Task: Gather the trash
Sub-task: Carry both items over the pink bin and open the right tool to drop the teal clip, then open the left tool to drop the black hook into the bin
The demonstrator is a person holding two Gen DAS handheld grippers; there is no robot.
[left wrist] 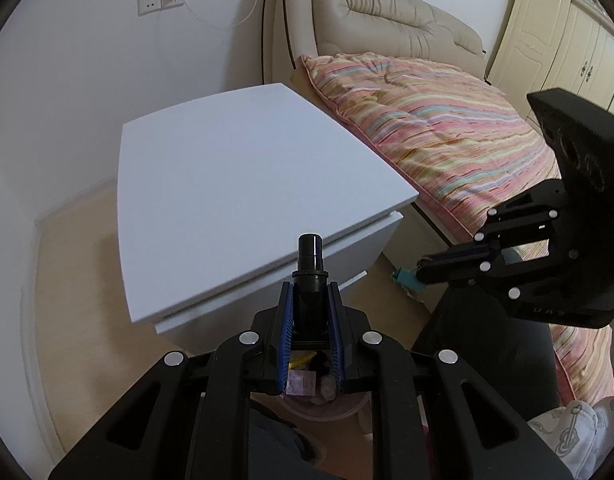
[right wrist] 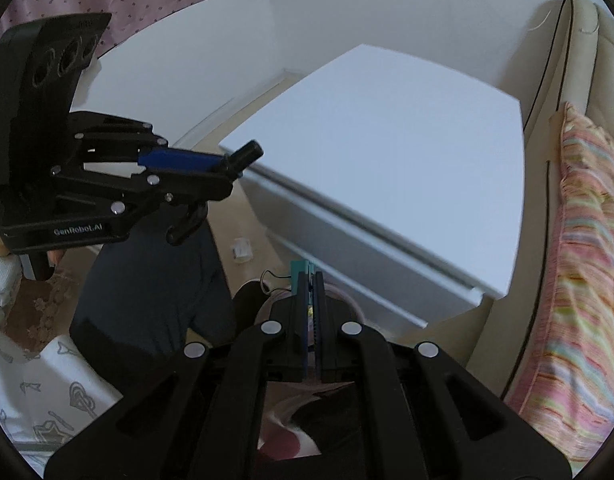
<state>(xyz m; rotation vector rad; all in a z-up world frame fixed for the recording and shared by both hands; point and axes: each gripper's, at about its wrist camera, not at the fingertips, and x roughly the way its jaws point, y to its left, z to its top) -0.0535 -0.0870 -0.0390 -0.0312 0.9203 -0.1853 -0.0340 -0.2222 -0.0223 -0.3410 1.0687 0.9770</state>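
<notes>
My left gripper (left wrist: pixel 310 296) is shut on a black cylindrical bottle-like object (left wrist: pixel 309 264), held above the floor in front of a white nightstand (left wrist: pixel 235 184). Below it a pinkish trash bin (left wrist: pixel 327 408) with scraps inside shows between the fingers. My right gripper (right wrist: pixel 312 280) is shut on a small teal object (right wrist: pixel 300 270), which also shows in the left wrist view (left wrist: pixel 405 278). The left gripper with the black object also shows in the right wrist view (right wrist: pixel 227 166). The bin's rim (right wrist: pixel 357 308) lies under the right gripper.
A bed with a striped pink quilt (left wrist: pixel 447 128) and beige headboard (left wrist: pixel 371 12) stands right of the nightstand. A small white item (right wrist: pixel 242 249) lies on the floor by the nightstand. A cream wardrobe (left wrist: pixel 567 48) is at far right. The person's dark trousers (right wrist: pixel 147 280) are below.
</notes>
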